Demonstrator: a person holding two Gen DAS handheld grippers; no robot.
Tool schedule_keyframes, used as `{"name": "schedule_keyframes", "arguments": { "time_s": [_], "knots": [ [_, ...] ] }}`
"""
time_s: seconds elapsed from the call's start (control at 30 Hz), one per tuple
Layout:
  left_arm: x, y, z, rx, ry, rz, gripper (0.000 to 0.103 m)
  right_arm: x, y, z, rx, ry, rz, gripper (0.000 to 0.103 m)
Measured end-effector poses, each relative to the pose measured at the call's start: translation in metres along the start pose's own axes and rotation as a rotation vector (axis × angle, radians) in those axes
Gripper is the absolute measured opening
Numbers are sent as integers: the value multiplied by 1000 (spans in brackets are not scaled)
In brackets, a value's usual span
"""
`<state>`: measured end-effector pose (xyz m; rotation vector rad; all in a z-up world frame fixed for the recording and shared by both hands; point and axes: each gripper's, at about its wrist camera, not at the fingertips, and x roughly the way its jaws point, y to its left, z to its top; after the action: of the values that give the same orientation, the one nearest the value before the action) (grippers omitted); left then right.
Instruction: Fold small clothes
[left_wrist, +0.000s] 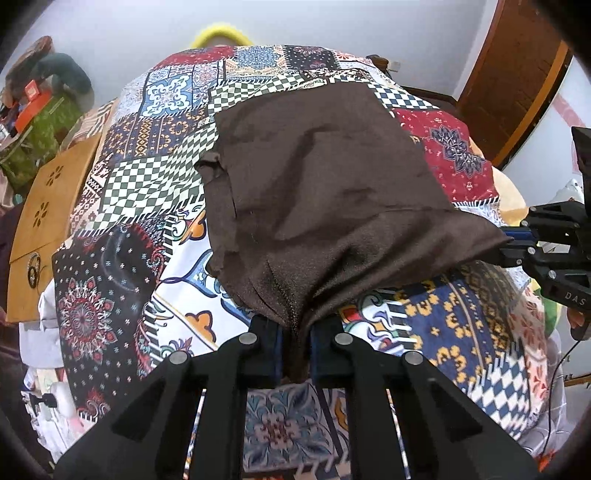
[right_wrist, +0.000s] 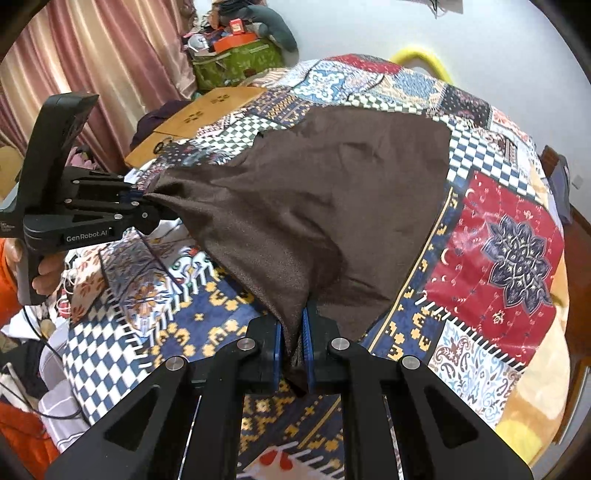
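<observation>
A dark brown cloth (left_wrist: 325, 177) lies spread on a patchwork bedspread (left_wrist: 147, 184), its near edge lifted off the bed. My left gripper (left_wrist: 293, 343) is shut on one near corner, the fabric bunched between its blue pads. My right gripper (right_wrist: 293, 347) is shut on the other near corner of the brown cloth (right_wrist: 332, 192). In the left wrist view the right gripper (left_wrist: 511, 245) shows at the right edge, pinching the cloth. The right wrist view has the left gripper (right_wrist: 142, 201) at the left, a hand on its handle. The far half of the cloth rests flat.
A wooden lap table (left_wrist: 48, 221) lies beside the bed on the left. A green bag (right_wrist: 236, 62) piled with items stands by pink curtains (right_wrist: 92, 74). A wooden door (left_wrist: 509, 77) is at the far right. A yellow curved object (left_wrist: 221, 35) sits behind the bed.
</observation>
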<state>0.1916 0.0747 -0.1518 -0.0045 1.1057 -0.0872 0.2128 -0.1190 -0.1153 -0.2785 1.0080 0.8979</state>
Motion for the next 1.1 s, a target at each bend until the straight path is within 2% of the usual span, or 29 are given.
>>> {"name": "schedule_keyframes", "arguments": {
  "time_s": [0.2, 0.5, 0.73, 0.87, 1.03, 1.1],
  "knots": [
    [-7, 7, 24, -39, -11, -34, 10, -14, -11, 30, -5, -53, -28, 8],
    [-4, 25, 84, -73, -34, -21, 10, -18, -34, 95, -26, -113, -61, 6],
    [27, 49, 134, -145, 6, -40, 10, 7, -61, 134, -36, -116, -82, 6],
    [58, 69, 162, -181, 29, -34, 10, 26, -81, 155, -20, -109, -83, 6],
    [104, 78, 180, -152, 78, -24, 10, 58, -107, 169, 12, -80, -83, 6],
    [117, 79, 183, -126, 98, -15, 10, 68, -115, 167, 21, -67, -90, 13]
  ]
}}
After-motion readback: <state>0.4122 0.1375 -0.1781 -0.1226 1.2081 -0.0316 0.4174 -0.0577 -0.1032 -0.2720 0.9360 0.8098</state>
